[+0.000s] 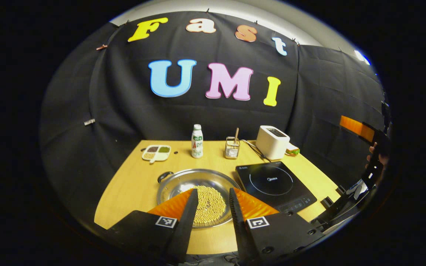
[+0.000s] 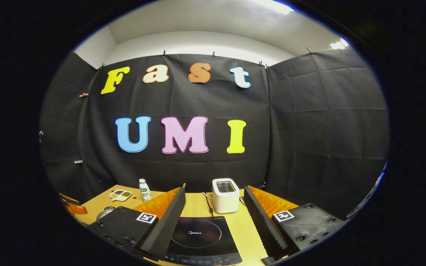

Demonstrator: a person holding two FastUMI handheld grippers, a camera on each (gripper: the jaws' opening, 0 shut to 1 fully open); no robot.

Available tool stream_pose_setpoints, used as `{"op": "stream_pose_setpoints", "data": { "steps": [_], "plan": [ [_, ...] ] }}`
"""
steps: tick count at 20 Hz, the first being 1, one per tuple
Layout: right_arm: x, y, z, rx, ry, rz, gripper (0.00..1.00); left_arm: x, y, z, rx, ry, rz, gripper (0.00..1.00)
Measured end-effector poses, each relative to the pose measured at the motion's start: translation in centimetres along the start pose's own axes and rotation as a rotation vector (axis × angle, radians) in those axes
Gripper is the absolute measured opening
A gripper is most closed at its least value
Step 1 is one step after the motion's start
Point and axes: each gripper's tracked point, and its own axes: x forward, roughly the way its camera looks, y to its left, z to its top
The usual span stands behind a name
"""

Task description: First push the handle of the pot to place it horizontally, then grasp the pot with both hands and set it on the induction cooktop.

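A shallow steel pot [image 1: 192, 181] with yellow beans [image 1: 209, 207] in it sits on the wooden table, left of the black induction cooktop [image 1: 276, 183]. One black handle [image 1: 164, 176] shows on its far-left rim. My left gripper [image 1: 213, 193] hovers open above the pot's near side, nothing between its fingers. In the left gripper view, the right gripper [image 1: 368, 147] is held by a hand off the table's right side. My right gripper [image 2: 215, 189] is open over the cooktop [image 2: 202, 232], nothing between its fingers. A sliver of the pot [image 2: 105, 212] shows far left.
Along the back of the table stand a divided dish [image 1: 156, 152], a white bottle [image 1: 197, 141], a wire utensil holder [image 1: 232, 147] and a white toaster [image 1: 272, 141] with its cord. The toaster [image 2: 226, 194] stands right behind the cooktop.
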Motion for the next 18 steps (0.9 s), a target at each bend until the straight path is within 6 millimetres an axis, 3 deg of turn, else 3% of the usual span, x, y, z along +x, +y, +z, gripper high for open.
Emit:
{"op": "stream_pose_setpoints", "data": {
  "steps": [4, 11, 14, 18],
  "plan": [
    [1.6, -0.7, -0.1, -0.002, -0.005, 0.006, 0.98, 1.5, -0.8, -3.0, 0.014, 0.101, 0.001, 0.41],
    [3.3, -0.4, -2.8, 0.031, 0.062, 0.082, 0.98, 4.6, -1.3, -8.4, 0.067, 0.28, 0.035, 0.05],
    [3.8, 0.1, -3.9, 0.033, 0.096, 0.131, 0.98, 5.4, -3.1, -11.1, 0.079, 0.355, -0.011, 0.05],
    [5.1, -0.1, -3.6, 0.041, 0.089, 0.162, 0.98, 6.4, -5.1, -14.4, 0.131, 0.443, -0.072, 0.05]
  ]
}}
